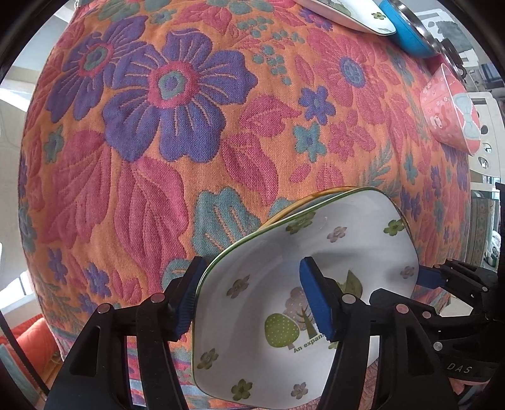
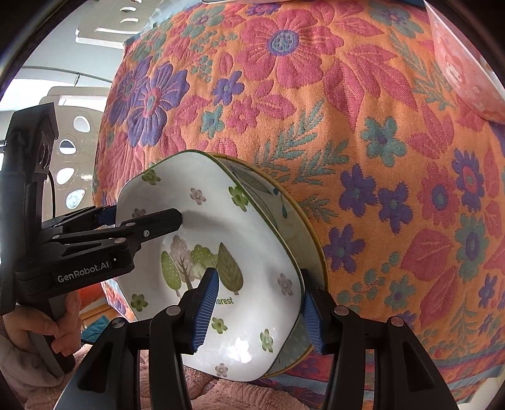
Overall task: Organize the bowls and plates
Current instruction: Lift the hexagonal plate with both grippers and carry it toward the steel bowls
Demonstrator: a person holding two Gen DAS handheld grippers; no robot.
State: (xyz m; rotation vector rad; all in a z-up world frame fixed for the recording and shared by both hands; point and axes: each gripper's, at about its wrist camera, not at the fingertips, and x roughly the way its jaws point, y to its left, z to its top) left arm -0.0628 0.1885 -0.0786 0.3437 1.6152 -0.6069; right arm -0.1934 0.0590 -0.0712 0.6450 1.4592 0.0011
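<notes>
A white square plate with a green rim and a tree picture (image 1: 271, 302) (image 2: 221, 252) rests in a yellow-rimmed bowl (image 2: 293, 233) at the near edge of the floral-cloth table (image 1: 176, 151). My left gripper (image 1: 252, 299) straddles the plate's left rim, one finger inside and one outside, closed on it. My right gripper (image 2: 258, 312) straddles the right rims of plate and bowl, closed on both. The left gripper also shows in the right wrist view (image 2: 139, 220).
A pink patterned bowl (image 1: 451, 116) (image 2: 467, 60) stands at the right of the table. Another white green-rimmed plate (image 1: 350, 15) and a blue dish (image 1: 407, 31) lie at the far edge. White chairs stand beyond the table.
</notes>
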